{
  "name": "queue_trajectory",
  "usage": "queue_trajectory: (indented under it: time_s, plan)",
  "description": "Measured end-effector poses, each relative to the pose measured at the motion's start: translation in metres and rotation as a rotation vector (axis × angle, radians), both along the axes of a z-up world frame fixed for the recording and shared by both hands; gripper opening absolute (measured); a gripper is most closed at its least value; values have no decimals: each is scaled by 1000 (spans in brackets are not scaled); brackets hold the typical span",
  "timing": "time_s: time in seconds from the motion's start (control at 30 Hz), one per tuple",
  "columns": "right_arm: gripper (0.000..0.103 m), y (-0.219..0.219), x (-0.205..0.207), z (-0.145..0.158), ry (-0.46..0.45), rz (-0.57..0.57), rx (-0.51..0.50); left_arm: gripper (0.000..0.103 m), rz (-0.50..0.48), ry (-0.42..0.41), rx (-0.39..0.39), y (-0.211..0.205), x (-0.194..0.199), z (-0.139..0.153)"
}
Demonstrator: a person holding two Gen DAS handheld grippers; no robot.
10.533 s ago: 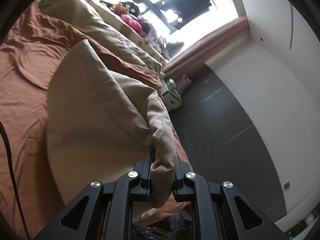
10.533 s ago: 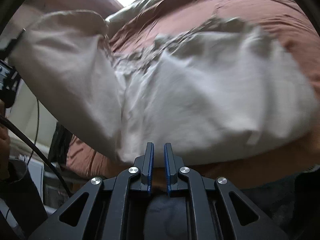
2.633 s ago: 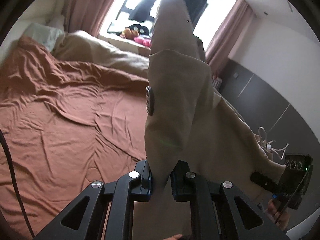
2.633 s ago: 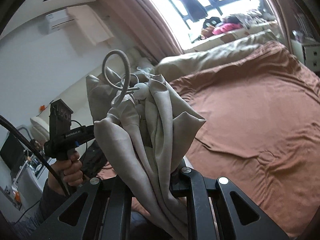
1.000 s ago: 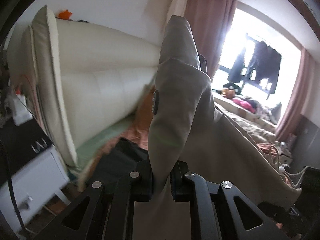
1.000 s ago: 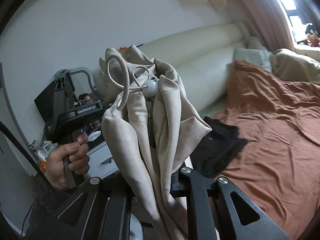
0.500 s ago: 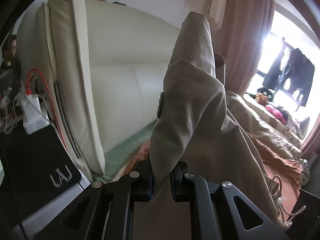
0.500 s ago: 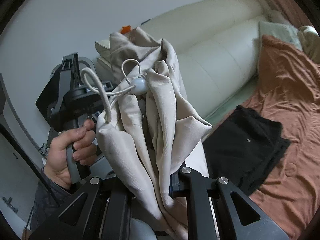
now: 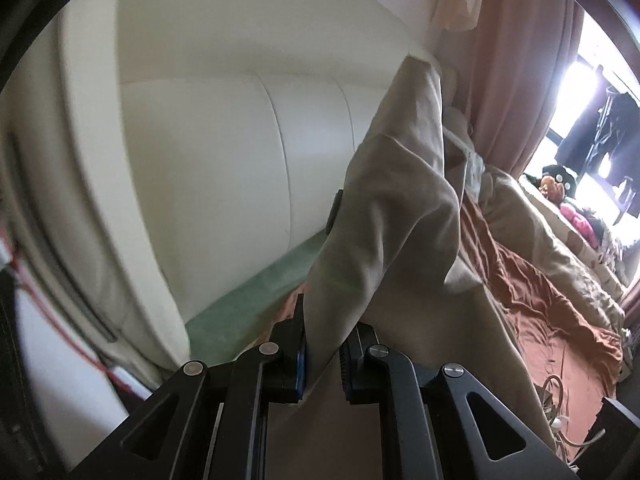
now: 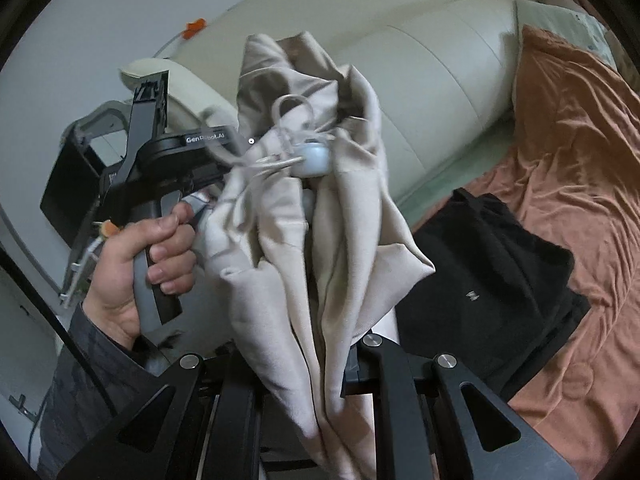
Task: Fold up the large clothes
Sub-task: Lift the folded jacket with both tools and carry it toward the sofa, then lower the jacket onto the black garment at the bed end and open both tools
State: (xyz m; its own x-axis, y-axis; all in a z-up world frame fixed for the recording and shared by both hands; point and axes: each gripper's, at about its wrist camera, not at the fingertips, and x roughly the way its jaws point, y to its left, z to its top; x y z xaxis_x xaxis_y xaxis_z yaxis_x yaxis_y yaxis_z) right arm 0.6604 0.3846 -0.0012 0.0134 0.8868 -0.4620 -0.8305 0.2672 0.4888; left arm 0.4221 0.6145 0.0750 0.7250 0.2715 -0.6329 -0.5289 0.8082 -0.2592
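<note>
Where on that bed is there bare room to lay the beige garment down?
The rust-brown bedspread lies bare right of the folded black garment. The strip by the cream headboard is crowded by that black garment; the window side holds a rumpled beige duvet.

The bed (image 10: pixel 592 208) is covered by a rumpled rust-brown sheet (image 9: pixel 560 312), with a strip of pale green fitted sheet (image 9: pixel 248 292) showing along the foot of the cream padded headboard (image 10: pixel 440 80). A folded black garment (image 10: pixel 488 280) lies on the brown sheet near the bed's edge, close to the headboard. Farther along, a beige duvet (image 9: pixel 560 240) lies bunched on the far side of the bed, and a pale pillow (image 10: pixel 560 16) rests against the headboard.
</note>
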Motion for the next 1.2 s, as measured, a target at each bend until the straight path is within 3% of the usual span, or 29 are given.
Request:
queue_trajectory:
  time_s: [0.3, 0.37, 0.47, 0.6, 0.67, 0.8, 0.93, 1.1, 1.2]
  plan:
    - [9, -6, 62, -41, 101, -86, -9, 16, -39, 93, 30, -1, 70, -35]
    - [9, -3, 72, -63, 132, -110, -25, 31, -21, 125, 38, -5, 80, -49]
    - [9, 4, 93, -100, 219, -157, -66, 47, 19, 110, 50, -5, 70, -70]
    - [9, 6, 116, -138, 378, -222, -51, 47, 21, 158, 29, -5, 58, -89]
    - [15, 5, 116, -149, 440, -236, -56, 47, 47, 181, 33, -7, 38, -99]
    - [28, -3, 107, -155, 503, -267, -71, 47, 65, 139, -97, -8, 1, -109]
    - [29, -14, 91, -142, 444, -300, -94, 58, 111, 123, -99, -31, -35, -121]
    - [31, -31, 67, -115, 307, -399, -170, 59, 107, 117, -132, -60, -59, -141]
    - [31, -46, 53, -98, 271, -436, -202, 59, 90, 111, -137, -78, -71, -144]
